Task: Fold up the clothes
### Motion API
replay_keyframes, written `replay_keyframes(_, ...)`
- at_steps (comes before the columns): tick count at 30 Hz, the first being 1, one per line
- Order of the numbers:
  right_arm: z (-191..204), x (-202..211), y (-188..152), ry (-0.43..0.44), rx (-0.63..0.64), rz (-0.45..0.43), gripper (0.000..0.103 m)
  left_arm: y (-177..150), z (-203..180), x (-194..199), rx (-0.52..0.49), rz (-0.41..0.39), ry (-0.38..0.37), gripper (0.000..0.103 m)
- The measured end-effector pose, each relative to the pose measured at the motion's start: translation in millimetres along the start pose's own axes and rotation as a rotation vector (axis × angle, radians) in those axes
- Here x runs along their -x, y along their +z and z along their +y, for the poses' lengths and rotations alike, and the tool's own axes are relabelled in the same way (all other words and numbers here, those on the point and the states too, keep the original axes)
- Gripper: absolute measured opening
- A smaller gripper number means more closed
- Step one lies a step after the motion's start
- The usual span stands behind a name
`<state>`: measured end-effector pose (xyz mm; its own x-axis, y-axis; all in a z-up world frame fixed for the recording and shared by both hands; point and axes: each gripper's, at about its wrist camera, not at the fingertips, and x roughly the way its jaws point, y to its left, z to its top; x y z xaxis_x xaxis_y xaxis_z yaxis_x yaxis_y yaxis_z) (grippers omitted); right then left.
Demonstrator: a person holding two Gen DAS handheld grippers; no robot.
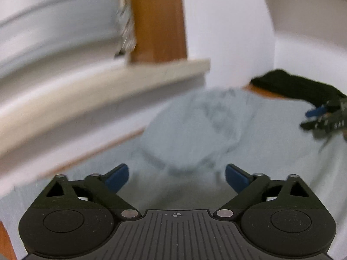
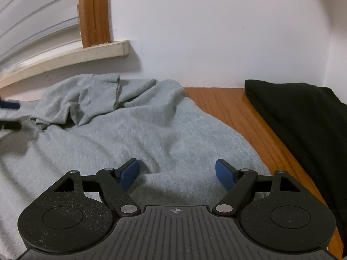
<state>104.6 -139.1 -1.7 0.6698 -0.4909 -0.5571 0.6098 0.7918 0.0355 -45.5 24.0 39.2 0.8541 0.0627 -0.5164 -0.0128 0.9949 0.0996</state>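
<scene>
Rumpled fleecy grey sweatshirt (image 2: 134, 130) on grained wooden table (image 2: 219, 101)

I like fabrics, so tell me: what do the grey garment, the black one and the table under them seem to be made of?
Grey garment: soft fleecy knit, matte, with a fuzzy nap, probably cotton sweatshirt fabric. Black garment: matte cloth, folded; too dark to tell the weave. Table: orange-brown wood or wood-look laminate, with straight grain lines.

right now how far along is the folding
Done: a black garment lies folded at the table's far right. In hand: nothing; left gripper and right gripper are open over the grey sweatshirt. Left: the sweatshirt, still rumpled.
</scene>
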Motion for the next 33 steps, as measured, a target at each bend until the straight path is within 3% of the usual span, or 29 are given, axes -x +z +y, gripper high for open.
replay_keyframes(1,0,0,0,-0.001,0.001,0.000,0.077,9,-5,-3,-0.007,-0.002,-0.022,0.070)
replay_keyframes(3,1,0,0,-0.003,0.003,-0.001,0.077,24,-17,-18,-0.036,0.016,-0.054,0.066)
replay_keyframes(6,1,1,0,-0.006,0.003,-0.002,0.078,41,-40,-42,-0.098,0.056,-0.082,0.068)
replay_keyframes(9,1,1,1,-0.010,0.004,-0.007,0.078,44,-60,-65,-0.187,0.079,-0.035,0.080)
replay_keyframes(12,1,1,1,-0.010,0.002,-0.008,0.078,40,-62,-85,-0.218,0.112,-0.003,0.075)
replay_keyframes(14,1,1,1,-0.009,0.002,-0.009,0.078,40,-53,-90,-0.193,0.118,-0.011,0.061)
replay_keyframes(16,1,1,1,-0.008,0.001,-0.009,0.078,41,-42,-91,-0.159,0.114,-0.024,0.017)
replay_keyframes(17,1,1,1,-0.007,0.000,-0.009,0.078,46,-33,-83,-0.133,0.092,-0.021,0.009)
replay_keyframes(19,0,1,2,-0.006,-0.002,-0.008,0.078,59,-10,-59,-0.072,0.011,-0.002,0.007)
replay_keyframes(23,0,0,2,-0.008,-0.001,-0.008,0.078,91,52,15,0.071,-0.202,0.041,0.006)
replay_keyframes(26,1,0,2,-0.011,0.002,-0.006,0.078,100,93,65,0.138,-0.303,0.092,0.006)
replay_keyframes(30,1,0,3,-0.019,-0.005,-0.010,0.078,86,139,104,0.187,-0.326,0.176,0.006)
replay_keyframes(33,1,0,3,-0.020,-0.004,-0.009,0.078,60,160,105,0.218,-0.258,0.194,0.006)
